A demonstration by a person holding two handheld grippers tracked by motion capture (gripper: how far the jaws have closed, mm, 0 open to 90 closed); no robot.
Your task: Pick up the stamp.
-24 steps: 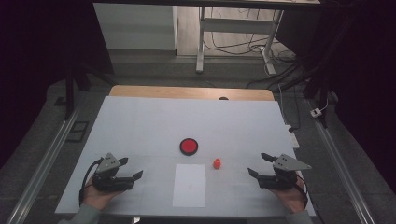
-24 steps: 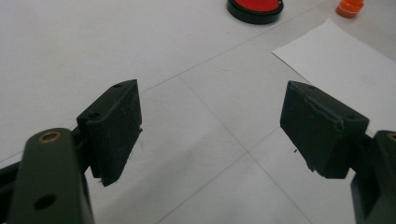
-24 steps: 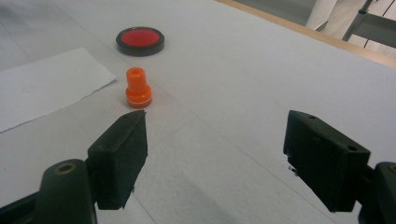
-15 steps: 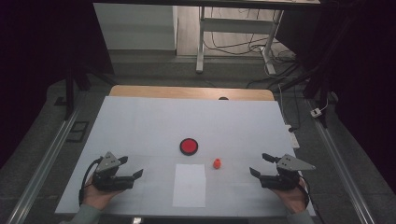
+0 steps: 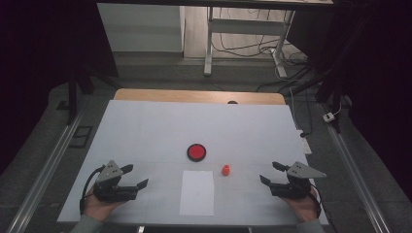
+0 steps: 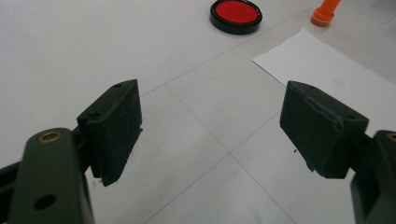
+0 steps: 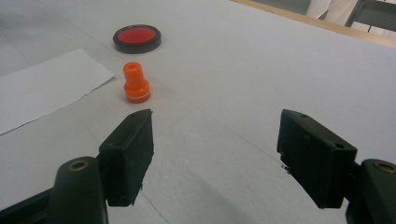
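Note:
A round red pad in a black rim (image 5: 196,152) (image 6: 236,15) (image 7: 137,38) lies mid-table. To its right stands a small orange stamp (image 5: 225,170) (image 6: 325,12) (image 7: 136,83), upright. A white sheet of paper (image 5: 197,192) (image 6: 336,77) (image 7: 44,87) lies flat nearer the front edge. My left gripper (image 5: 134,176) (image 6: 210,135) rests at the front left, open, nothing between its jaws. At the front right my right gripper (image 5: 270,172) (image 7: 215,156) is open too and holds nothing. Both point inward toward the paper.
The white table top (image 5: 160,126) ends in a wooden strip at the far edge (image 5: 199,96). Metal rails (image 5: 46,170) run along both sides on the floor. Desk legs and cables (image 5: 272,48) stand beyond the table.

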